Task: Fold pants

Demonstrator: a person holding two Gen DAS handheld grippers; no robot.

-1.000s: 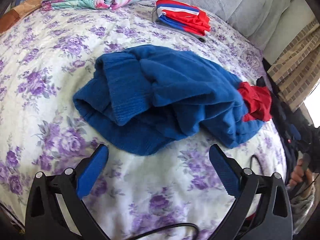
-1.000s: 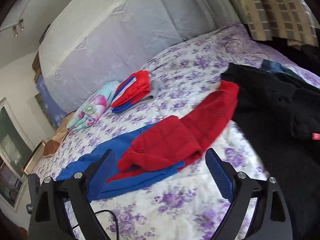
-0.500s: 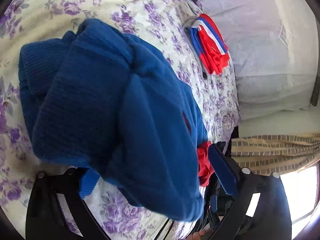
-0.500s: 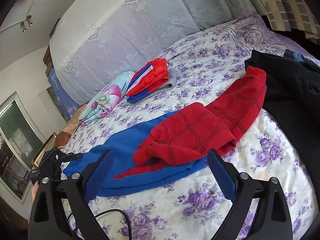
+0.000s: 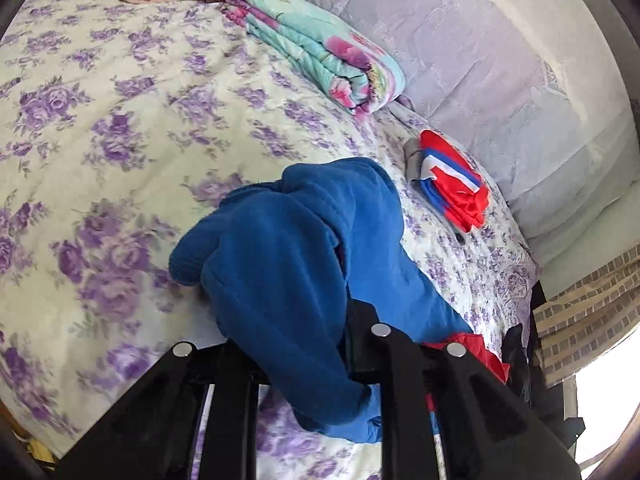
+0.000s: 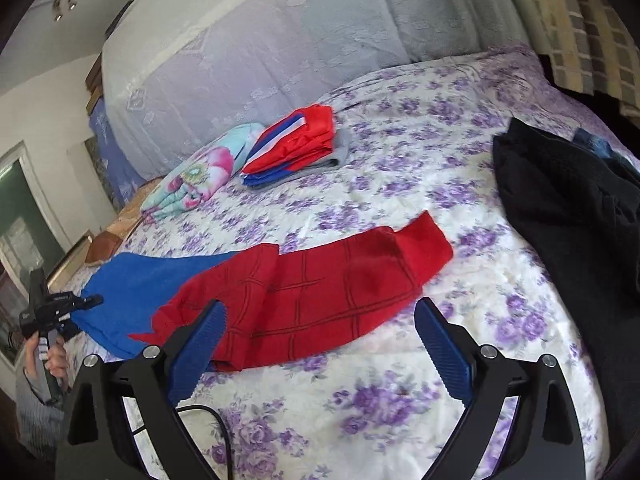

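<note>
The pants, blue [image 5: 288, 248] on one side and red with dark lines [image 6: 320, 292] on the other, lie crumpled on the purple-flowered bed sheet [image 5: 100, 120]. My left gripper [image 5: 296, 332] is closing its jaws on a bunched fold of the blue cloth, which fills the gap and hides the pads. In the right wrist view that same left gripper [image 6: 60, 308] sits at the far left edge of the blue part, held by a hand. My right gripper [image 6: 320, 328] stands open just above the near edge of the red leg, nothing between its pads.
A folded red, white and blue garment [image 5: 452, 184] and a folded floral blanket [image 5: 320, 48] lie near the lace-covered headboard. A pile of black clothing [image 6: 560, 208] covers the bed's right side. A black cable [image 6: 216, 420] runs under my right gripper.
My left gripper went from open in front of the pants to closed on the blue cloth, rolling and swinging sideways. The right gripper drifted closer to the red leg, still open.
</note>
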